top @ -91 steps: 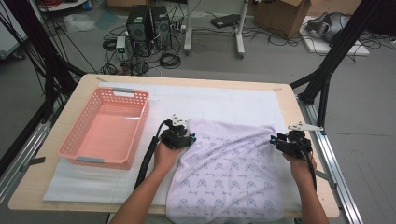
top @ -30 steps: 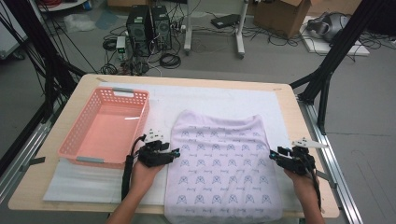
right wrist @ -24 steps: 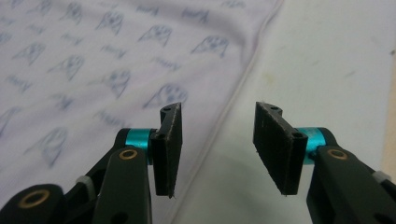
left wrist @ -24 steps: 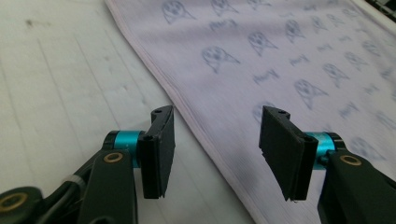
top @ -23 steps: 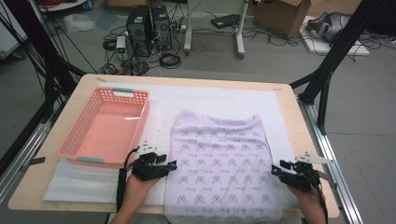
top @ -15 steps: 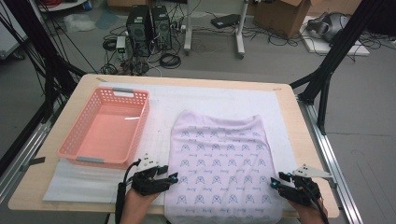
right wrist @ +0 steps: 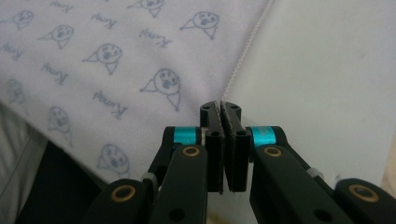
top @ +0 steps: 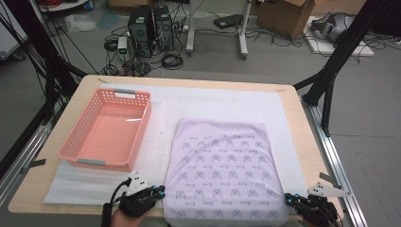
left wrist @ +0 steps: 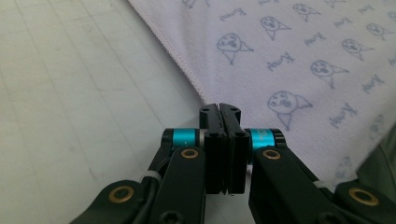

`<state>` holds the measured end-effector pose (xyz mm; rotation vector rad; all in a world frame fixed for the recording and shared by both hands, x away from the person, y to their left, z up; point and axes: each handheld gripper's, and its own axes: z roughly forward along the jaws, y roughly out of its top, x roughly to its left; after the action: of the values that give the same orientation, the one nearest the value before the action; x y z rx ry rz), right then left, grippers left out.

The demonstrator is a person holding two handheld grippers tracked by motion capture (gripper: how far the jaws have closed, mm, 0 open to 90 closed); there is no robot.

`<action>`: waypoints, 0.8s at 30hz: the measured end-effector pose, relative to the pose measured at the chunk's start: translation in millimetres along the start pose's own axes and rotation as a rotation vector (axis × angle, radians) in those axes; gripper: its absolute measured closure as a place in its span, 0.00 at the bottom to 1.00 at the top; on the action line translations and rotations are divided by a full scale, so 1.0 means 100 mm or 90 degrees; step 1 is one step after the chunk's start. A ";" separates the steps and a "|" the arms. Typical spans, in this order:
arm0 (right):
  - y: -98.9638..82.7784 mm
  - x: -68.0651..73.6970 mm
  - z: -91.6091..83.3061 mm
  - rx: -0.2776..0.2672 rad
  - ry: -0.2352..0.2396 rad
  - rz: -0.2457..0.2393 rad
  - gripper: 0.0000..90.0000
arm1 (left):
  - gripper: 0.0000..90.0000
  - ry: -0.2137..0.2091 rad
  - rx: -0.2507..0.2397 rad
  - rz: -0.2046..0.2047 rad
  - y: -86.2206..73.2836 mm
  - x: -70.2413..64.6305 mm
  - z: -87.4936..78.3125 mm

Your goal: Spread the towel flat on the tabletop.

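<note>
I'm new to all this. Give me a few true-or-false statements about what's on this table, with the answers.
1. The pink basket has clothes in it. False: it holds nothing.
2. The lilac printed cloth lies spread flat on the white mat. True.
3. The left gripper is wide open. False: its jaws are closed together, at the cloth's hemmed edge.
4. The right gripper is closed at the cloth's other side edge. True.
5. The cloth lies to the left of the basket in the high view. False: it lies to the basket's right.
6. The cloth's print is small cartoon faces with lettering. True.
</note>
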<state>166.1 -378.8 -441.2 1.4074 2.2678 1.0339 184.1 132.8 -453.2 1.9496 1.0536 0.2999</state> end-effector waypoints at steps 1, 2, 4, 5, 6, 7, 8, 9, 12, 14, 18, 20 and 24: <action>-0.01 0.02 -0.02 0.005 0.001 -0.006 0.98 | 0.98 -0.006 -0.001 0.000 -0.01 -0.01 -0.01; -0.02 0.04 -0.03 0.010 0.001 -0.009 0.98 | 0.97 -0.013 -0.005 -0.001 -0.02 -0.01 -0.02; -0.03 0.07 -0.03 0.012 0.010 -0.013 0.92 | 0.82 -0.017 -0.021 -0.007 -0.03 -0.01 0.00; -0.03 0.07 -0.03 0.007 0.003 -0.008 0.84 | 0.76 -0.014 -0.031 -0.012 -0.03 0.00 0.02; -0.02 0.07 -0.03 0.003 0.000 -0.001 0.78 | 0.68 -0.014 -0.041 -0.017 -0.01 0.02 0.03; -0.01 0.06 -0.03 -0.011 0.000 0.006 0.73 | 0.64 -0.013 -0.047 -0.021 0.00 0.04 0.05; 0.00 0.06 -0.02 -0.025 -0.004 0.012 0.70 | 0.61 -0.010 -0.055 -0.026 0.02 0.06 0.06; 0.02 0.05 0.00 -0.035 -0.010 0.018 0.69 | 0.58 -0.008 -0.063 -0.028 0.03 0.08 0.07; 0.08 0.03 0.07 -0.060 -0.040 0.030 0.66 | 0.54 -0.003 -0.086 -0.038 0.06 0.13 0.09; 0.13 0.01 0.17 -0.067 -0.058 0.031 0.66 | 0.53 -0.004 -0.091 -0.046 0.07 0.16 0.09; 0.19 0.02 0.31 -0.056 -0.054 0.008 0.97 | 0.50 -0.005 -0.103 -0.049 0.07 0.19 0.10; 0.20 0.03 0.28 -0.037 -0.052 -0.002 0.98 | 0.50 -0.004 -0.102 -0.050 0.07 0.20 0.09; 0.12 -0.05 0.11 -0.009 -0.086 0.021 0.99 | 0.50 -0.006 -0.105 -0.053 0.07 0.20 0.08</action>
<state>182.9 -375.1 -440.8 1.4662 2.1441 0.9328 204.9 142.1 -455.8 1.7537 1.0671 0.3199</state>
